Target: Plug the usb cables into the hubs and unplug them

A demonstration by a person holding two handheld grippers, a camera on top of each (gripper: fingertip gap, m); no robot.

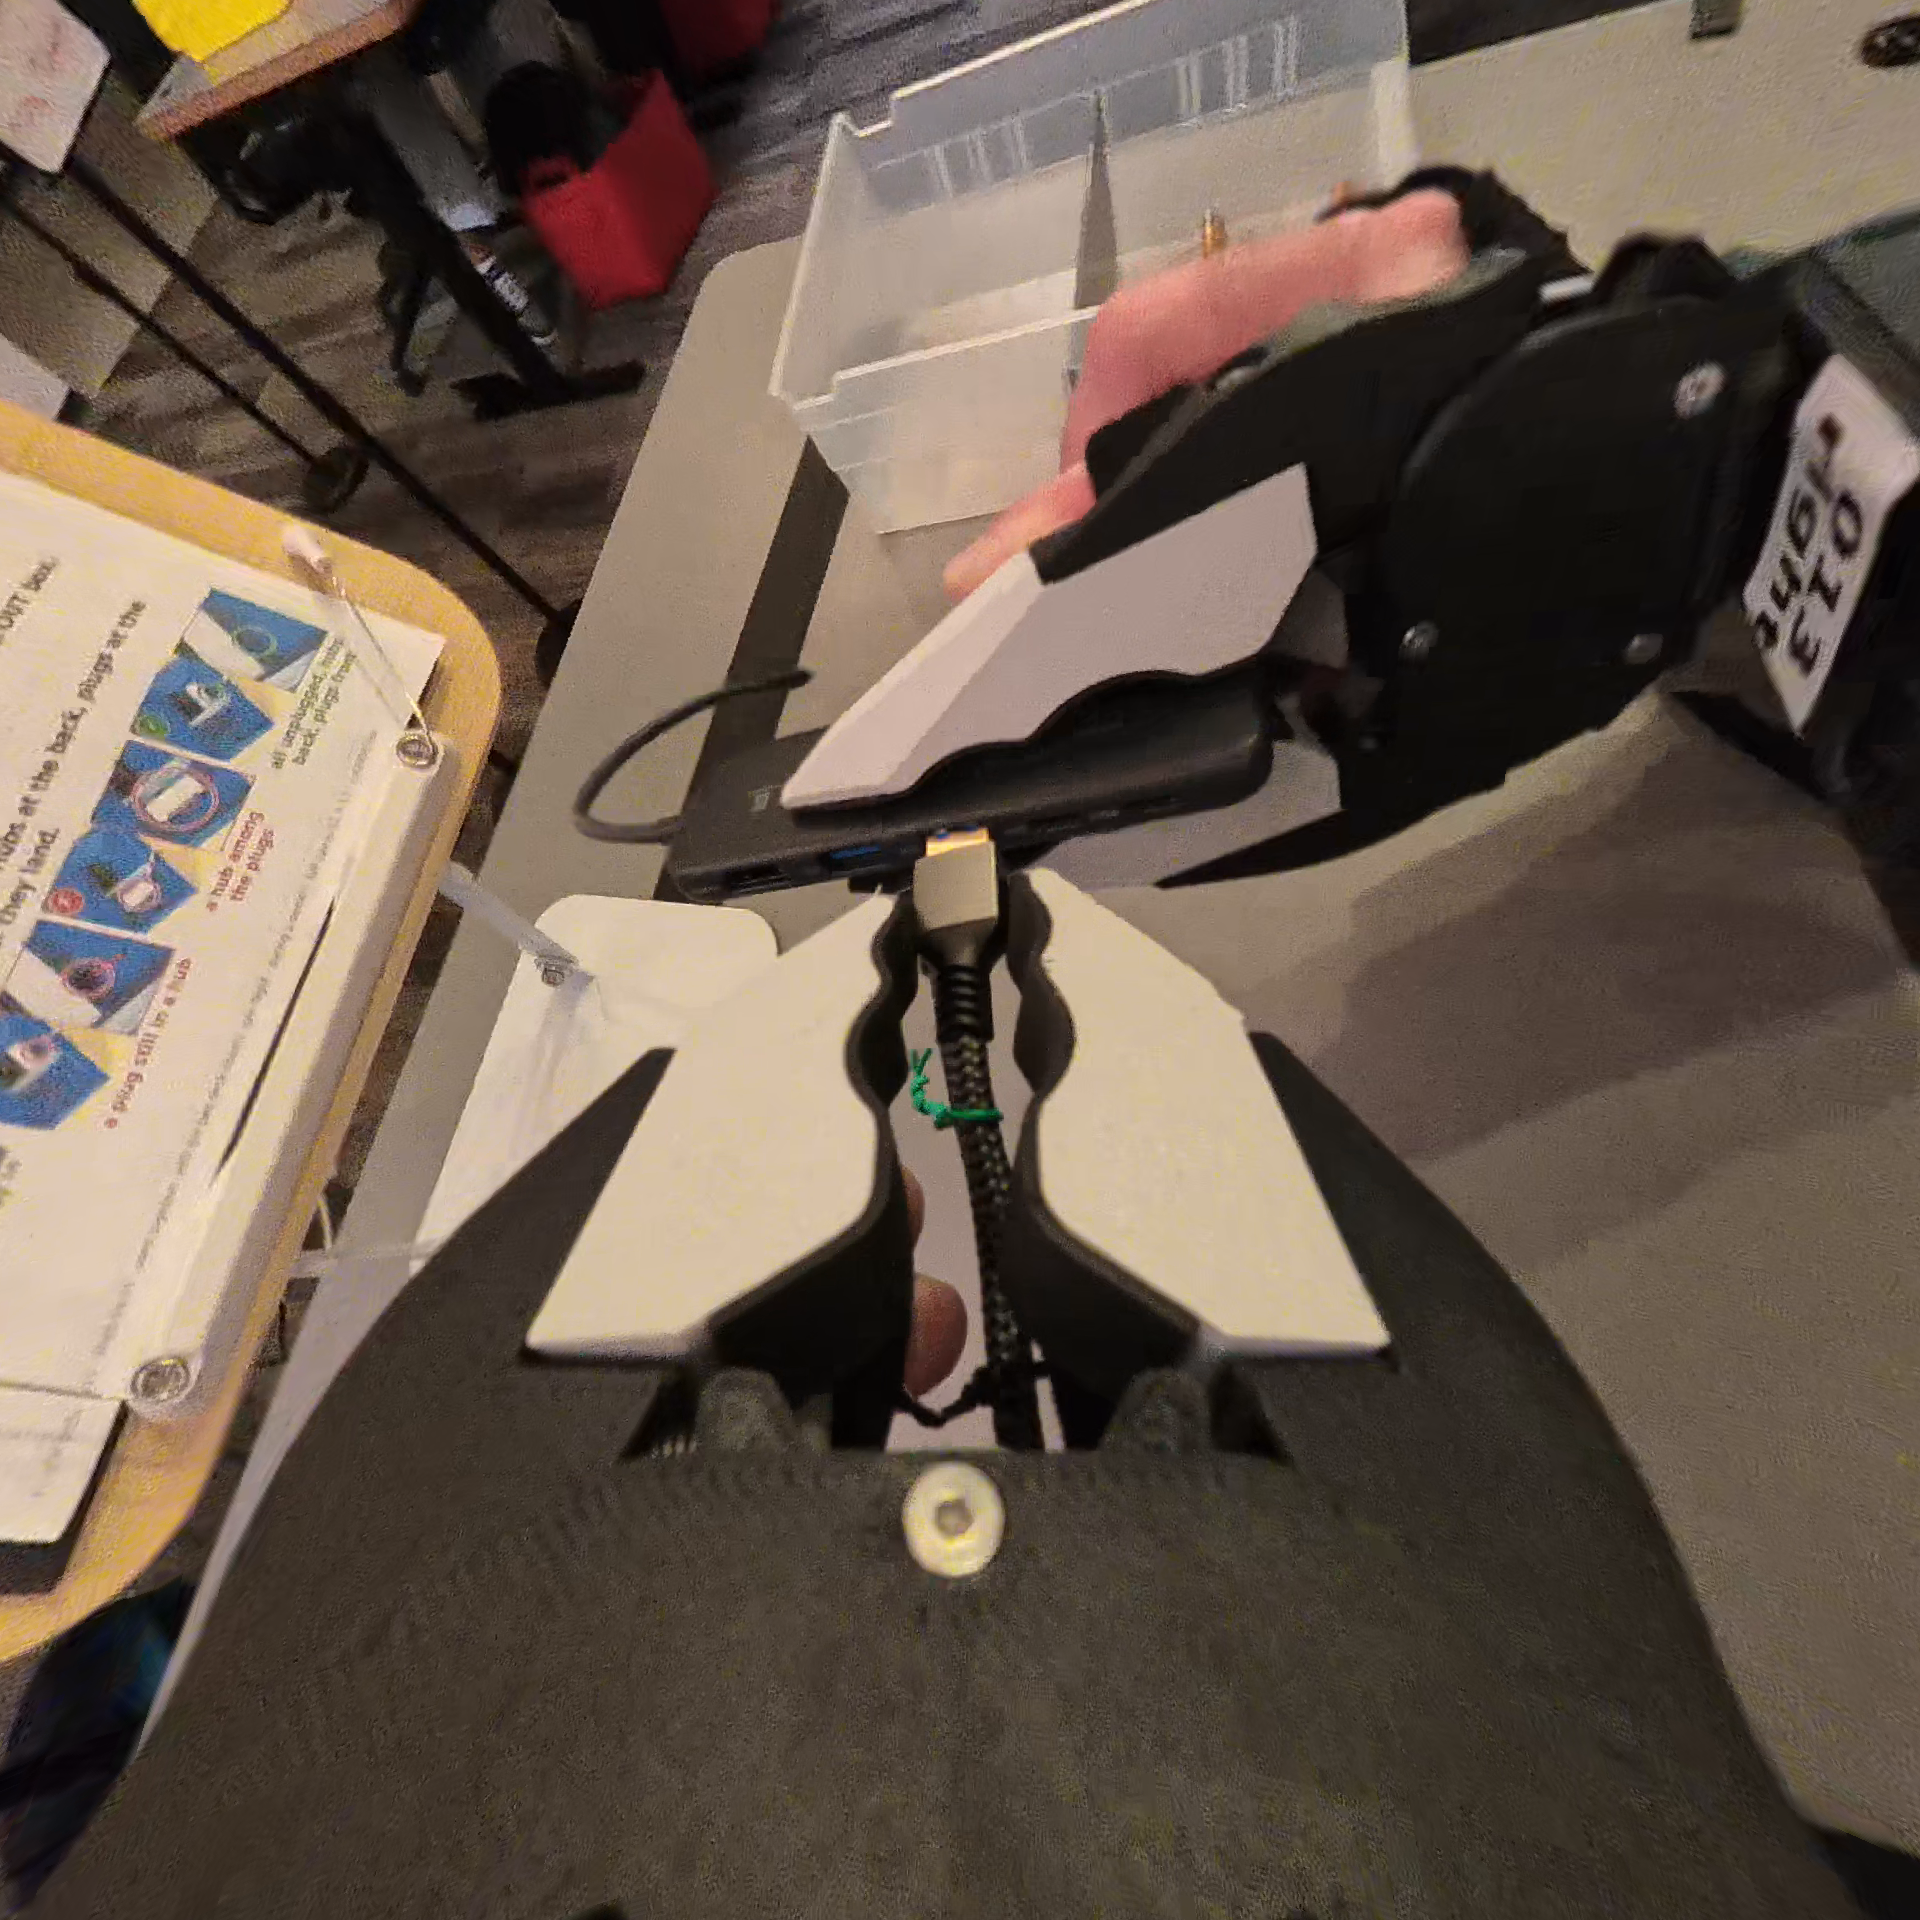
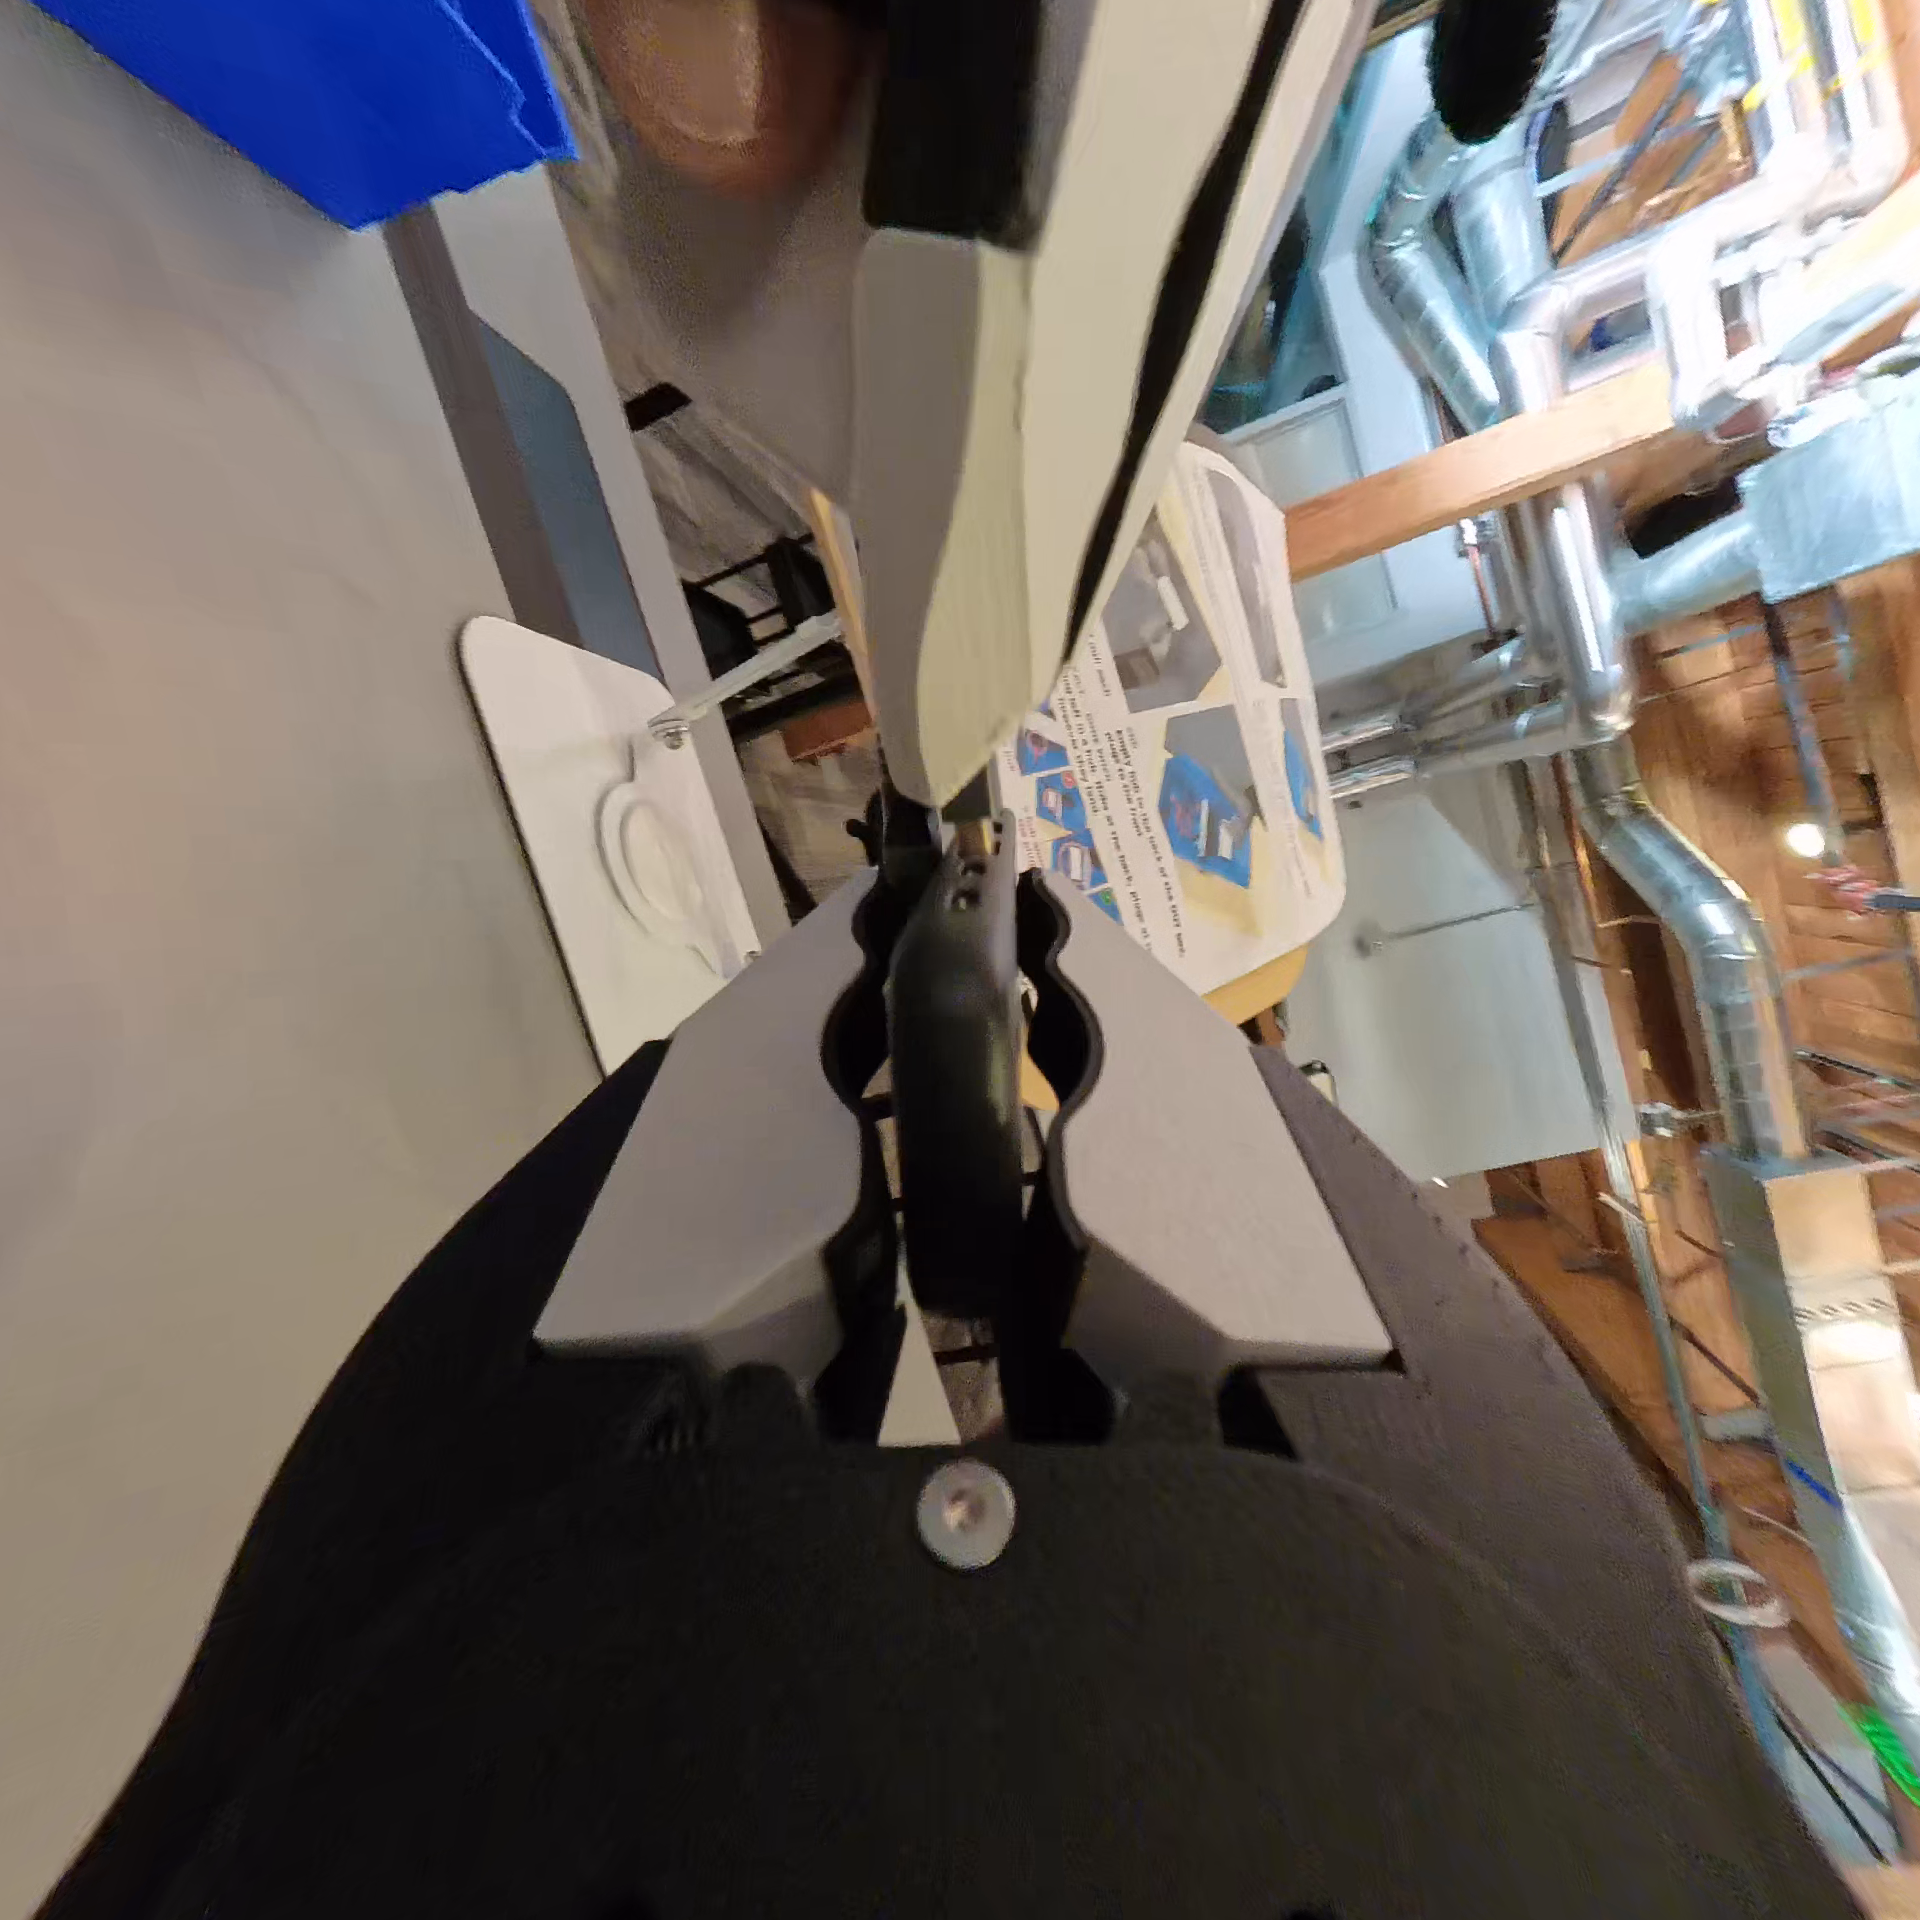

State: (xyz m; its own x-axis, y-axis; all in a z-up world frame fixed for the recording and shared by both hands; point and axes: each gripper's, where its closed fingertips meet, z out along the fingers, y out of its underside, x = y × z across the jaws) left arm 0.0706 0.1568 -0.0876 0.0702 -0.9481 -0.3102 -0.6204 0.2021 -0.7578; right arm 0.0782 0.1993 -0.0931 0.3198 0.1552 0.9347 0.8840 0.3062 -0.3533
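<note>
Black and grey, our left tongs point(image 1: 954, 914) sit closest to us, clenched on the silver plug point(image 1: 956, 891) of a braided cable point(image 1: 982, 1174). Its gold tip is just at a port in the dark hub point(image 1: 966, 821). Our right tongs point(image 2: 954, 883) squeeze that hub flat and hold it up above the grey desk point(image 1: 1558, 1039).

We think the plug could go in crooked, because it looks a bit tilted. Then it might jam or scrape the port. If we push hard, the hub could slip out of the right tongs. The hub's own thin wire point(image 1: 644, 748) hangs loose and could catch on the clear box point(image 1: 935, 343) behind.
</note>
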